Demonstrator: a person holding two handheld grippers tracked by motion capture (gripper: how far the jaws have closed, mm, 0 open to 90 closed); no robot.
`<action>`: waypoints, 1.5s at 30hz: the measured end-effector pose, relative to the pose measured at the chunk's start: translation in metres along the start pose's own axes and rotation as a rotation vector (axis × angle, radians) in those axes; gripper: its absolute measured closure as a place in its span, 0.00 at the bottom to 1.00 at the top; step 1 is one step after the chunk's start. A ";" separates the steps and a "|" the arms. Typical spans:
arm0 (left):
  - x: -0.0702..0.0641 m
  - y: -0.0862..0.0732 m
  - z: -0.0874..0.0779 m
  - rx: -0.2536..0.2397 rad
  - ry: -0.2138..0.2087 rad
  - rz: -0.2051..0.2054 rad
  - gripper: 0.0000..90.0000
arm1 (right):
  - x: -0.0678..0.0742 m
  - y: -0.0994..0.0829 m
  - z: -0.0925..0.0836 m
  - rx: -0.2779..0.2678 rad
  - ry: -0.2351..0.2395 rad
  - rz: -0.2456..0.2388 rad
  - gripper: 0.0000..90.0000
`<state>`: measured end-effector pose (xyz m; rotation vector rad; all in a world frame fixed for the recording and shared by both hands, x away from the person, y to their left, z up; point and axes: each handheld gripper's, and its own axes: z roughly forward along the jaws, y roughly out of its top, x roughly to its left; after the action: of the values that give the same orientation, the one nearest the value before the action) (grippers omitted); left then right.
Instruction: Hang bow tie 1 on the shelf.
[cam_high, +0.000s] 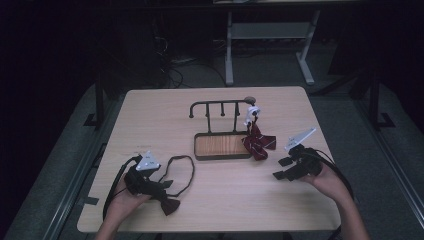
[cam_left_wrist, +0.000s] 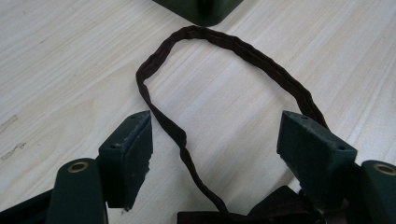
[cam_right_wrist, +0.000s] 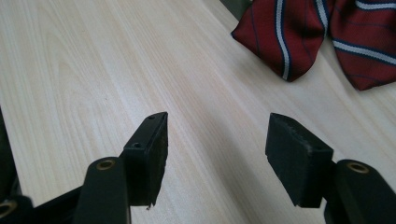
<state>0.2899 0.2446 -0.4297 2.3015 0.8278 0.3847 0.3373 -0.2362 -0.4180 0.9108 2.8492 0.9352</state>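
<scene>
A dark maroon bow tie (cam_high: 169, 204) lies at the table's front left, its thin neck strap (cam_high: 181, 172) looped toward the stand. In the left gripper view that strap (cam_left_wrist: 243, 49) curves between the open jaws and the bow (cam_left_wrist: 280, 207) sits low by the right jaw. My left gripper (cam_high: 162, 190) is open over it, holding nothing. A red striped bow tie (cam_high: 259, 142) hangs from the black rack (cam_high: 220, 107) by a white clip; the right gripper view shows this striped tie (cam_right_wrist: 299, 32) at top right. My right gripper (cam_high: 281, 168) is open above bare wood.
The rack stands on a dark tray with a wooden floor (cam_high: 222, 146) at the table's middle. The light wooden table (cam_high: 225, 210) has open surface at the front between my hands. Beyond its far edge stand a white desk frame (cam_high: 270, 35) and cables on the floor.
</scene>
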 end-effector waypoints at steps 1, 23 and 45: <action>0.000 0.000 0.000 0.000 0.001 0.000 0.30 | 0.000 -0.001 0.001 -0.001 0.000 0.002 0.43; -0.001 0.001 -0.002 0.007 -0.011 0.009 0.35 | 0.007 -0.018 0.003 -0.059 -0.033 0.061 0.42; 0.013 0.032 0.007 0.087 0.036 0.068 0.47 | 0.012 -0.023 0.006 -0.065 -0.041 0.055 0.41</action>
<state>0.3175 0.2308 -0.4124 2.4147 0.8001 0.4283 0.3165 -0.2412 -0.4334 0.9948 2.7559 0.9959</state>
